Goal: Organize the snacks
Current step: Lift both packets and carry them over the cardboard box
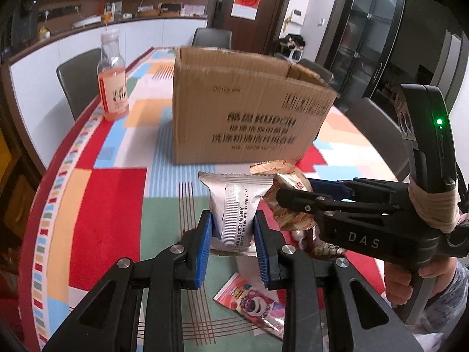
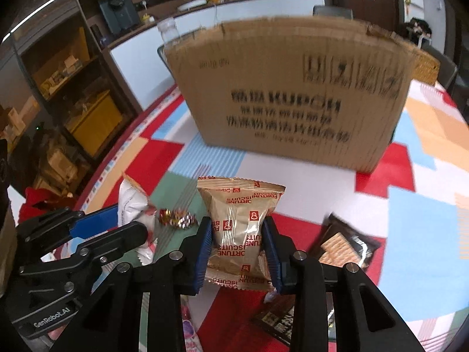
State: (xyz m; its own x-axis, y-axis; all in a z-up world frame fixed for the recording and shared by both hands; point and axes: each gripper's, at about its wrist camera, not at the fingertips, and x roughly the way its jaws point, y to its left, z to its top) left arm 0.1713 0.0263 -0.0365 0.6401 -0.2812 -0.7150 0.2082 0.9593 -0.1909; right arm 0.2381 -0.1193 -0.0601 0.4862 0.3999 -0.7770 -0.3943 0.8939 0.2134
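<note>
1. One cardboard box [image 1: 249, 108].
2. One bottle [image 1: 112, 79].
3. One silver packet [image 1: 234, 205].
4. One gold biscuit packet [image 2: 240, 228].
5. One cracker packet [image 2: 346, 243].
6. One pink bear packet [image 1: 252, 305].
7. One foil candy [image 2: 177, 219].
8. Two grippers: left [image 1: 233, 245], right [image 2: 237, 253].

Matt corrugated cardboard box [image 1: 234, 111]; glossy foil silver packet [image 1: 234, 205]; shiny gold biscuit packet [image 2: 240, 223]; clear plastic bottle [image 1: 112, 82].

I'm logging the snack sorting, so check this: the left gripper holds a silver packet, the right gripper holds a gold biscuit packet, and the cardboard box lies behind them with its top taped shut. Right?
Not quite: the cardboard box is open at the top, as the left wrist view shows. The rest stands: the left gripper holds the silver packet, and the right gripper holds the gold biscuit packet.
</note>
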